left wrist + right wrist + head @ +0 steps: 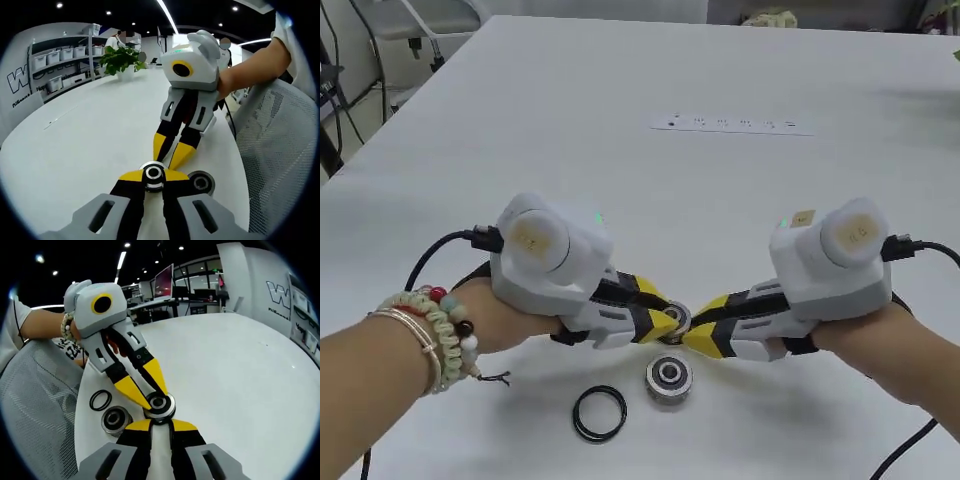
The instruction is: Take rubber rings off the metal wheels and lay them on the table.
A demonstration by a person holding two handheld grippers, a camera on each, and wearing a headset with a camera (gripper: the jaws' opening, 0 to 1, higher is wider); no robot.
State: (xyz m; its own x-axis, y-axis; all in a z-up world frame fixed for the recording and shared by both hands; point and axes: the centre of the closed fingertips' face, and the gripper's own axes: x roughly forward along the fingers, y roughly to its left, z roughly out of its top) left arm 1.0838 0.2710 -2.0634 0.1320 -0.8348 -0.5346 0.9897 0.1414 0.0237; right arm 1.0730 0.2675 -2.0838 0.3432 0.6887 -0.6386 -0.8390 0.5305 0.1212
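Note:
A metal wheel (676, 318) hangs just above the white table (620, 130), between the two grippers' yellow tips. My left gripper (665, 322) is shut on it, its jaws on either side of the wheel (153, 173). My right gripper (695, 335) comes from the opposite side, its tips pinched on the wheel's near rim, where a black rubber ring (160, 396) sits. A second wheel (669, 378) lies flat on the table just below them. Beside it lies a loose black rubber ring (576, 414). The right gripper view holds the same spare wheel (116, 420) and loose ring (91, 401).
A white power strip (735, 124) lies farther back on the table. Cables trail from both grippers toward the near edge. A grey mesh chair (270, 140) stands close behind the near edge. A potted plant (120, 59) sits at the far end.

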